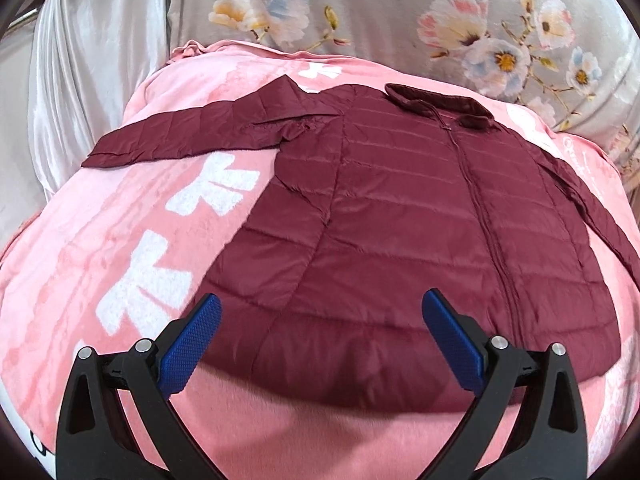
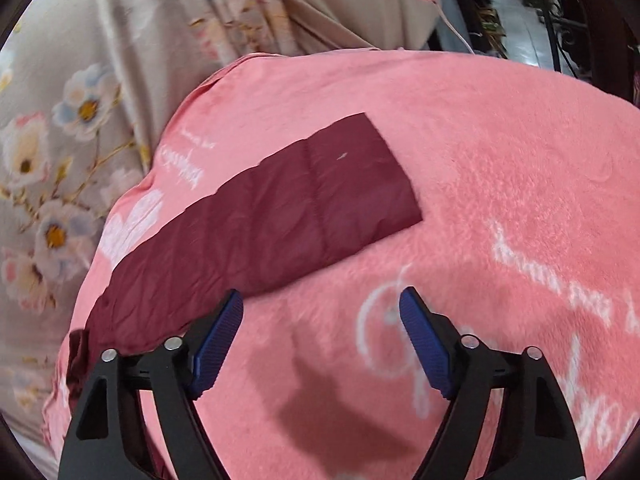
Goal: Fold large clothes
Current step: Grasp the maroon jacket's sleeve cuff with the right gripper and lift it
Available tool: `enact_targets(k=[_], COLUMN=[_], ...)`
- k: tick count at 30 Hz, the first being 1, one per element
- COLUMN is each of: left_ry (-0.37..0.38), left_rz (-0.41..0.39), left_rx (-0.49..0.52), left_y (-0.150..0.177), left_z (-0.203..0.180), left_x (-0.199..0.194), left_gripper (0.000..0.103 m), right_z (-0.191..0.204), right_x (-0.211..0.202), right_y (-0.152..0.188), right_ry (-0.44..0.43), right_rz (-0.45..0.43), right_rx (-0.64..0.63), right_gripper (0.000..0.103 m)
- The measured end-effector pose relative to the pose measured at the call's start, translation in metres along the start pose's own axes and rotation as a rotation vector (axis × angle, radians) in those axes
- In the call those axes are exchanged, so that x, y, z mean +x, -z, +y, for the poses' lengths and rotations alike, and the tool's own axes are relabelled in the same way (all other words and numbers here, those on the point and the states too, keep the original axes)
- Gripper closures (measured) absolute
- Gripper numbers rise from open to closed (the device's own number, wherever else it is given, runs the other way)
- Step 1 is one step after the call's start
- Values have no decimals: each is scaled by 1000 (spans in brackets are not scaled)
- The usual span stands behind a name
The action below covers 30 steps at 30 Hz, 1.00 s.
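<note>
Maroon quilted puffer jacket [image 1: 400, 216] spread flat, front up, zipper closed, on pink fleece blanket [image 1: 120, 240]; collar [image 1: 440, 106] at 12 o'clock, hem at 6 o'clock. One sleeve [image 1: 192, 132] stretched out toward 9 o'clock, other trailing toward 4 o'clock. Floral bedding [image 1: 440, 12] beyond blanket, 12 o'clock. Left gripper [image 1: 322, 300] above hem, jaws wide apart, nothing held. Right gripper [image 2: 320, 300] above bare blanket, jaws apart, empty; jacket sleeve [image 2: 280, 216] lies flat from 8 o'clock toward centre, cuff end just past centre, left blue pad [image 2: 218, 344] at sleeve's edge.
</note>
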State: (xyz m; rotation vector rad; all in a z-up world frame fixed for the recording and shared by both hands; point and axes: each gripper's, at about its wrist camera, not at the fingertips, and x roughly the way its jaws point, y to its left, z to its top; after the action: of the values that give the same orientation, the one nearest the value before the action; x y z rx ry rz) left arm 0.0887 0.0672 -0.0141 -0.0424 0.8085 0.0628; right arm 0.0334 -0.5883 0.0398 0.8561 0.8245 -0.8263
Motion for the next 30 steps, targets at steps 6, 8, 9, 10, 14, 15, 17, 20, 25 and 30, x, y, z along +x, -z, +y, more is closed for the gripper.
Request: enact_targets(k=[6,8,9,10,14,15,17,20,25,30], left_ry=[8,17,16,13,12,10,-7,-2,10,21], left_rz=[29,46,49,51,54,54,50,51,20,-18], left_rx=[-12,-22,-23,-21,-14,-14,-15,-30,-34,-40], left_y=[-7,-9,-9,-10,-16,-17,-21,-27,-37,-48], left_z=[3,5,5,6,6,7,7,8,11,18], left_x=[18,24,26,29,34,35,36,39,37,31], left_gripper=[5,5,5,5,5,5,5,5,5,5], right_z=[-3,-2,1,8,67,84,136,206,319,384], right_x=[23,27,30,31,10,3,-16,-38,-72,-75], right_y=[-16,-20,-24,-28,-38,-37,-33,-14,49,127], right_ry=[26,26,18,11,-51,-72,-142,-243,-436,-592], right_rz=[-46,-52,-59,-72,-189,-209,-248,-269,-254,-124], right_rx=[48,68,77,71,-60,-97,-205,-359,-613,-754], right_gripper=[54,76,81,91,97,97,97,97,98,98])
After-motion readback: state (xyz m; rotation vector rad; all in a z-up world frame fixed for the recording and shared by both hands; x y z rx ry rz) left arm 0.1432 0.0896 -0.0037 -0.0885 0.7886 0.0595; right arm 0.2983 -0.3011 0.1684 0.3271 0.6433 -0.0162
